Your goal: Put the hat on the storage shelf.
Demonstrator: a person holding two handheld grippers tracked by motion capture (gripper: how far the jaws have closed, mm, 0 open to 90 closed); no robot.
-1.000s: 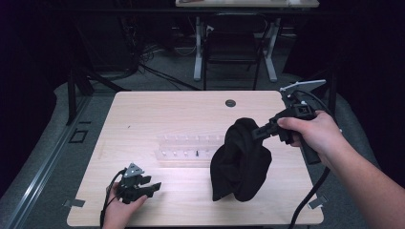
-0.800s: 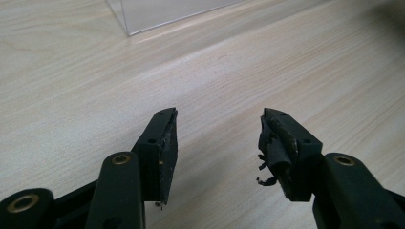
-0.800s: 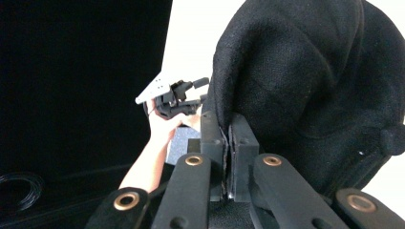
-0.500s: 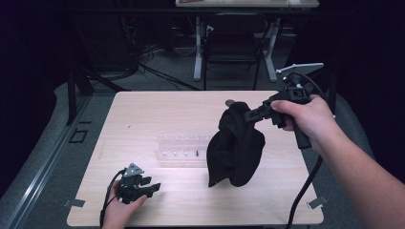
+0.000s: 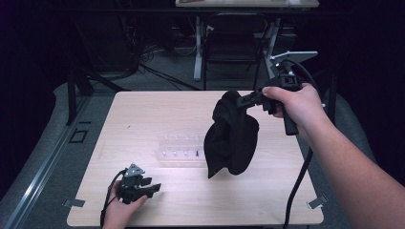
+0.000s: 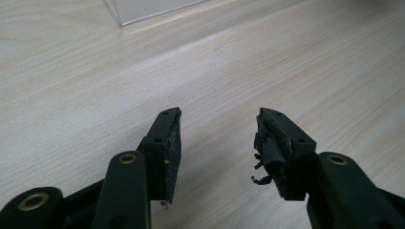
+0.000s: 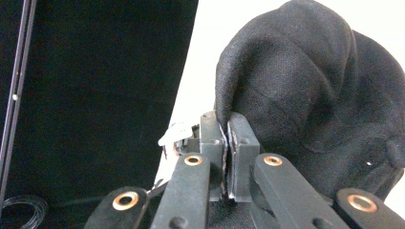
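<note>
Nearest the person, at the near left corner of the wooden table [image 5: 143, 114], the left gripper [image 5: 152, 188] lies low in the left hand [image 5: 122, 210], its jaws spread apart over bare wood with nothing between them; one pad [image 6: 270, 148] looks frayed. Just beyond it, toward the middle of the table, sits a clear plastic tray [image 5: 179, 148], and I can't quite make out what its compartments hold. Right of the tray, the black cloth [image 5: 231, 138] hangs in a loose bundle above the table, its lower end close to the wood. Farther right and higher, the right gripper [image 5: 244, 100] in the right hand [image 5: 296, 102] has its jaws pressed together on the cloth's top edge.
</note>
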